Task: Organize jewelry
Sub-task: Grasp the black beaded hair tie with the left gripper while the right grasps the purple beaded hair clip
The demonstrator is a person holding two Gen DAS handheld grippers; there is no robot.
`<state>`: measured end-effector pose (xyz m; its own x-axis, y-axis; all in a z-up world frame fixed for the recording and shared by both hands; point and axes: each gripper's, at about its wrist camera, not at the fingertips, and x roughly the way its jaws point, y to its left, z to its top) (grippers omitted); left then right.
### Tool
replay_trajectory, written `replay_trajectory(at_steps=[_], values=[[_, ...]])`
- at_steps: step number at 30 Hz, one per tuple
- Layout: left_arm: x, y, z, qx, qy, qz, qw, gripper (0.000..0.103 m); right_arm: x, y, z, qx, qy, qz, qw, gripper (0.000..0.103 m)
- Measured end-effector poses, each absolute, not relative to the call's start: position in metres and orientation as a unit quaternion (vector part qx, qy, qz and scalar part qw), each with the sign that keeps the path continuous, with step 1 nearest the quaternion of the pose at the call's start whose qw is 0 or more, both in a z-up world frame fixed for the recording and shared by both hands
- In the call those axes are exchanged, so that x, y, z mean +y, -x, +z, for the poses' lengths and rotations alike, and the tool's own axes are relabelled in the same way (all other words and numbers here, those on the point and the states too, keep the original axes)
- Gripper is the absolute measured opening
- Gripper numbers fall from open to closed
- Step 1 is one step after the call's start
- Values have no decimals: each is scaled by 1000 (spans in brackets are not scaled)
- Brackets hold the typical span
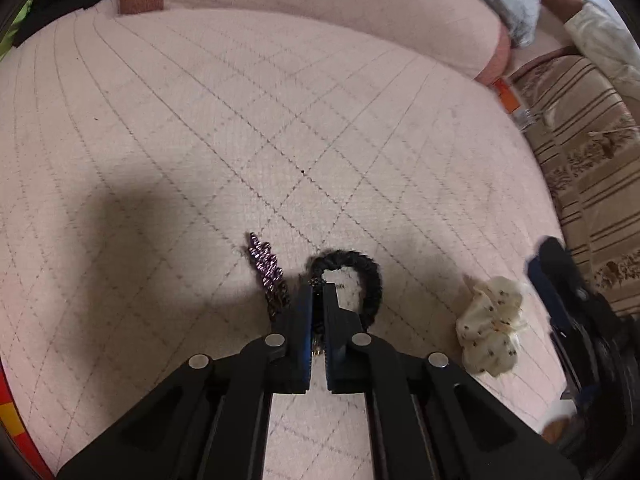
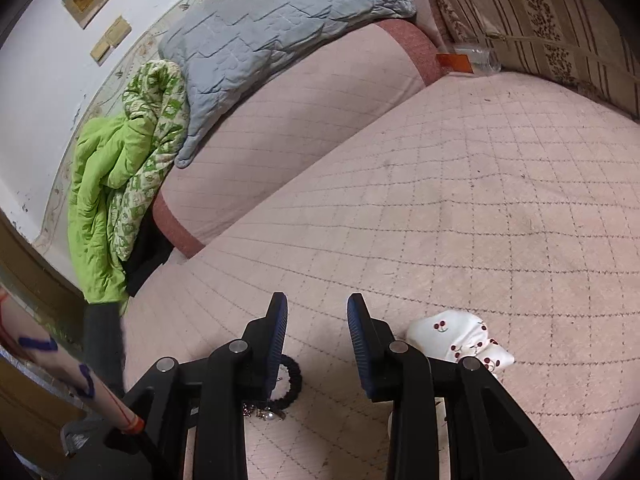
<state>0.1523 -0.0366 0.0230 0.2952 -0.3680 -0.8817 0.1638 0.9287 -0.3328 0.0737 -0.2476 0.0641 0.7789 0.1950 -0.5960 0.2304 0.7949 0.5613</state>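
Observation:
In the left wrist view my left gripper [image 1: 319,286] is shut on a black braided hair tie [image 1: 368,280] that has a small metal charm, low over the pink quilted bed cover [image 1: 240,120]. A purple beaded clip [image 1: 266,270] lies just left of the fingers. A white cherry-print scrunchie [image 1: 490,326] lies to the right. My right gripper [image 2: 318,306] is open and empty above the cover. In its view the black hair tie [image 2: 290,380] sits behind its left finger and the scrunchie [image 2: 460,338] behind its right finger.
A pink bolster [image 2: 320,92] runs along the back of the bed with a grey quilted pillow [image 2: 272,24] and a green blanket [image 2: 120,176] on it. A striped brown cushion [image 1: 592,184] borders the right side. My right gripper shows blurred at the right edge [image 1: 568,304].

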Motion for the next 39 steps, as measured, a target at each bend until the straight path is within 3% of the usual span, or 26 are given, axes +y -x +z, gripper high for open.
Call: replay_trajectory(at_steps=[9, 14, 22, 39], values=[[9, -146, 29, 537, 183, -206, 798, 4, -217, -87, 40, 397, -298, 41, 867, 34], [32, -132, 65, 478, 209, -233, 821, 4, -208, -91, 33, 411, -283, 46, 865, 34], [84, -75, 100, 377, 148, -171, 898, 4, -156, -89, 51, 420, -200, 149, 873, 33], [73, -100, 38, 430, 100, -188, 877, 4, -97, -114, 21, 460, -28, 115, 880, 33]])
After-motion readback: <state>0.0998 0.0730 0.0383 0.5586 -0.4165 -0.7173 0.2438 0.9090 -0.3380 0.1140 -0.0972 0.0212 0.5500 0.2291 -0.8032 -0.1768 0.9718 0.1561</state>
